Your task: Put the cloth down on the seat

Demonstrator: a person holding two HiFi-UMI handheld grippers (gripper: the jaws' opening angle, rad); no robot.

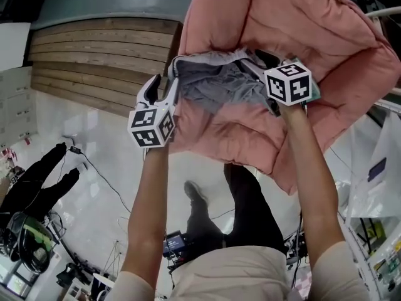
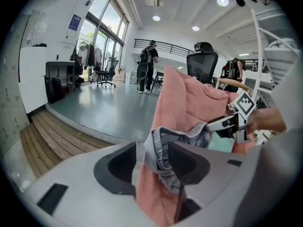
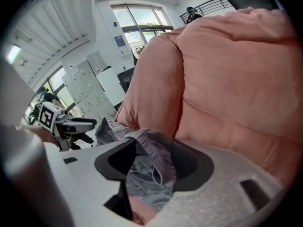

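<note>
Cloth (image 1: pixel 213 88), grey and bunched, lies on the pink seat cushion (image 1: pixel 313 36), in the middle of the head view. Your left gripper (image 2: pixel 151 148) and your right gripper (image 3: pixel 147 155) both have the jaws wide apart, pressing nothing, but a hem of the cloth sits between the jaws on each side. If you pull back fast, I think a hem can catch on a jaw and drag the cloth over the cushion's front edge to the floor (image 1: pixel 94 168).

Open-plan office/lab space: black office chairs (image 2: pixel 202 60), tall windows (image 2: pixel 102 41), recessed ceiling lights (image 2: pixel 156 18), white lockers (image 3: pixel 87 86), mezzanine railing (image 2: pixel 165 45), loose cables (image 1: pixel 100 177) on floor, ppl w/ backpacks (image 2: pixel 150 63).
</note>
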